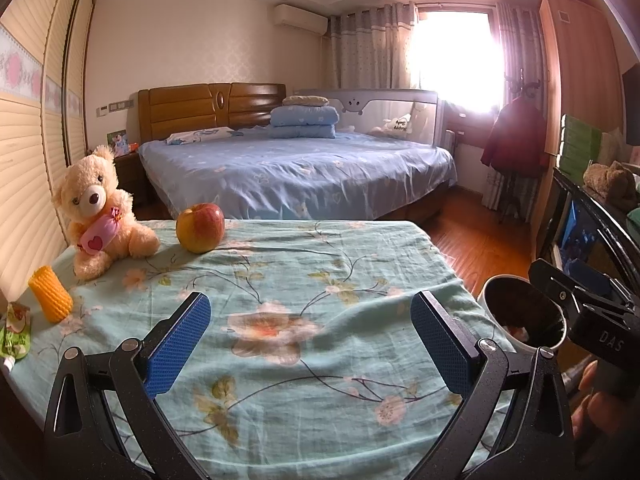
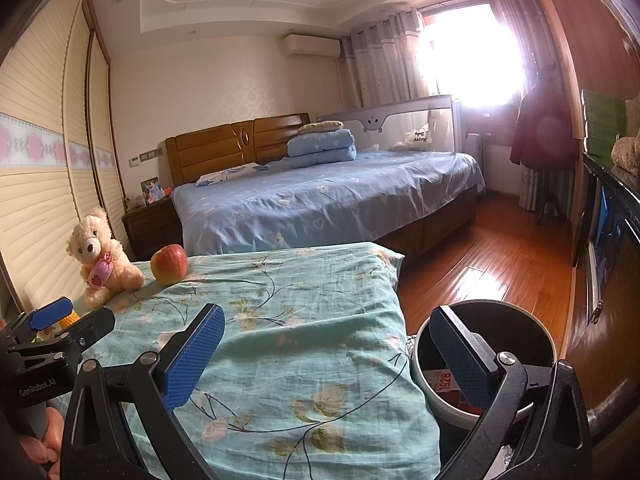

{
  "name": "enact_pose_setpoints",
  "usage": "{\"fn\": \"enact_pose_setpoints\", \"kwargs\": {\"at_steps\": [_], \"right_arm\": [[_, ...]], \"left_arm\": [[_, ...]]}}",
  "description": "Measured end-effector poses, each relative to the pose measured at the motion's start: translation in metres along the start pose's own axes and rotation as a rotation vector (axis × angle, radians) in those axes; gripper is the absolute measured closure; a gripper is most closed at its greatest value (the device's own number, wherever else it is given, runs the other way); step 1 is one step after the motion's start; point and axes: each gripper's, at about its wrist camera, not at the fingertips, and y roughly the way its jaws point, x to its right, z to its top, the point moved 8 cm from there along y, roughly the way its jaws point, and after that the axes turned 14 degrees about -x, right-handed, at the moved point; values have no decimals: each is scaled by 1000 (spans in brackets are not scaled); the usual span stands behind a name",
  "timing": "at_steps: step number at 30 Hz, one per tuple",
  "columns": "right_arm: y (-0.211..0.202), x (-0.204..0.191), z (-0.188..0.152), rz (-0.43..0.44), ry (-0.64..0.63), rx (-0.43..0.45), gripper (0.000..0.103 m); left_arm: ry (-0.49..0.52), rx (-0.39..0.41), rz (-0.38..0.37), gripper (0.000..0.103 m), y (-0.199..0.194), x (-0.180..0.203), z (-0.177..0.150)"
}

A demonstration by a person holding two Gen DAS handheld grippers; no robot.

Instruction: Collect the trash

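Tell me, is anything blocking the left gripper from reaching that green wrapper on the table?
Nothing visible does. The green wrapper lies at the table's left edge, beside the yellow foam sleeve; only bare cloth separates it from the open left gripper.

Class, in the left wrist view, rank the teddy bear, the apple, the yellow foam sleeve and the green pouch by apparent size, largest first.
1. teddy bear
2. apple and yellow foam sleeve: about alike, and the sleeve sits nearer the camera, so unranked.
3. green pouch: cut off by the picture's edge, so its full size is unsure.

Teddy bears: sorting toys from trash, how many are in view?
2: a cream teddy bear on the floral cloth beside the apple; a brown one on the right-hand shelf. Others may be hidden.
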Motion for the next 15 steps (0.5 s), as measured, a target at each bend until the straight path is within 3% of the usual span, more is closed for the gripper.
{"fn": "enact_pose_setpoints", "kwargs": {"at_steps": [15], "right_arm": [[2, -6, -2, 4, -11, -10, 0]], "left_arm": [[0, -6, 0, 1, 2, -2, -1]]}}
